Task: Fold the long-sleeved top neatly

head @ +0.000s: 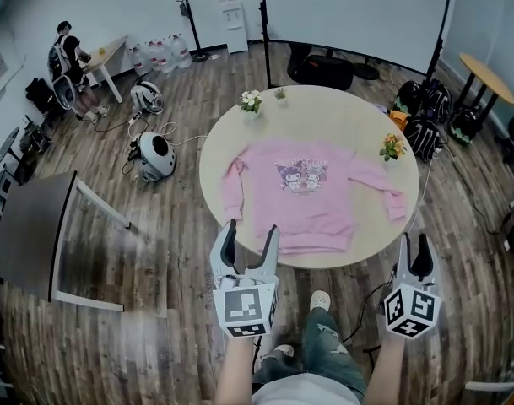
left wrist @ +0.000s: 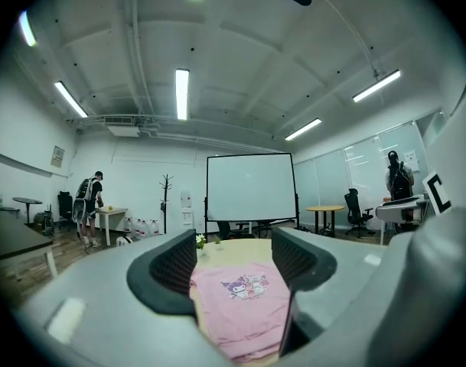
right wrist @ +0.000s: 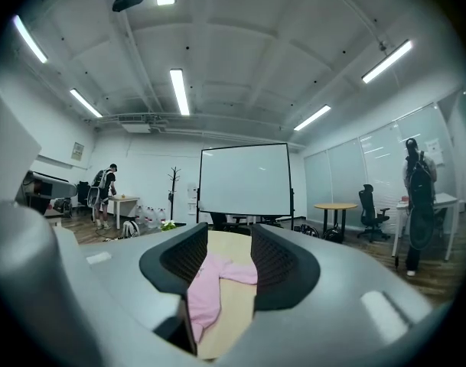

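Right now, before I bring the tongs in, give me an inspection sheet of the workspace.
Surface: round beige table.
Job's things: pink long-sleeved top flat, print up, sleeves spread, unfolded.
Clutter: white flowers and small plant at far edge; orange flowers at right edge.
Tongs: left tongs open, empty; right tongs open, empty; both by the near edge.
Cables: floor cable beside a white round machine, left of table.
Surroundings: person at a side table; bags on the floor at right.

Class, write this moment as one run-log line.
pink long-sleeved top flat, unfolded on round beige table | left gripper open, empty | right gripper open, empty
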### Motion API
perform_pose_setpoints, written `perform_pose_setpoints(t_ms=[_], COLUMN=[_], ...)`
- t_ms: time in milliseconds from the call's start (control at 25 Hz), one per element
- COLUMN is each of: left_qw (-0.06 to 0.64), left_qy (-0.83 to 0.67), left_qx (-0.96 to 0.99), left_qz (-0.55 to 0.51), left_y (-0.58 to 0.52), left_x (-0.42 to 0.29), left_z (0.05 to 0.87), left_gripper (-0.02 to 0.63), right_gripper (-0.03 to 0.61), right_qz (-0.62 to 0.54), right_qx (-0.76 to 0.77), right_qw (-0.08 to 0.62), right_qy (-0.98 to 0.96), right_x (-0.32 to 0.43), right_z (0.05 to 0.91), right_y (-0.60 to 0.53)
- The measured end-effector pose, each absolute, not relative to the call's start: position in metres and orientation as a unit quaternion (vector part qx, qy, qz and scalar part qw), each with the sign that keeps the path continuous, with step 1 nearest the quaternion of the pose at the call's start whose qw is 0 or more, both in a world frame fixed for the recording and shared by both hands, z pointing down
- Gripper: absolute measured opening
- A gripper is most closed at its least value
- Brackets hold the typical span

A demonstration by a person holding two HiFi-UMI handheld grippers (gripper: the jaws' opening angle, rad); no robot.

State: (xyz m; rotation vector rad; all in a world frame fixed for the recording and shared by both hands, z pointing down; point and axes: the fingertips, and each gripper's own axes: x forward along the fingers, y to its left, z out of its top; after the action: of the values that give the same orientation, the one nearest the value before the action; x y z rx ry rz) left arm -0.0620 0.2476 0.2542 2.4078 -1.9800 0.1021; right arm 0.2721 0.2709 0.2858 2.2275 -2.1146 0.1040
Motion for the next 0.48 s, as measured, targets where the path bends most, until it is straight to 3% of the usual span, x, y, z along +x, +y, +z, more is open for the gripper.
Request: perform_pose_setpoints(t_ms=[480], left_qw=[-0.001], left_qy=[-0.655], left_qx=[0.754], left_qz=[0.043], left_y=[0.126], left_x=[-0.004], left_z=[0.245], left_gripper=[0.298], right_gripper=[0.199], right_qz=[0.037], right_qx=[0.707], right_qw=[0.032], right_qy=[-0.706], right_x=[0.331], right_z=[0.279], right_y=[0.128])
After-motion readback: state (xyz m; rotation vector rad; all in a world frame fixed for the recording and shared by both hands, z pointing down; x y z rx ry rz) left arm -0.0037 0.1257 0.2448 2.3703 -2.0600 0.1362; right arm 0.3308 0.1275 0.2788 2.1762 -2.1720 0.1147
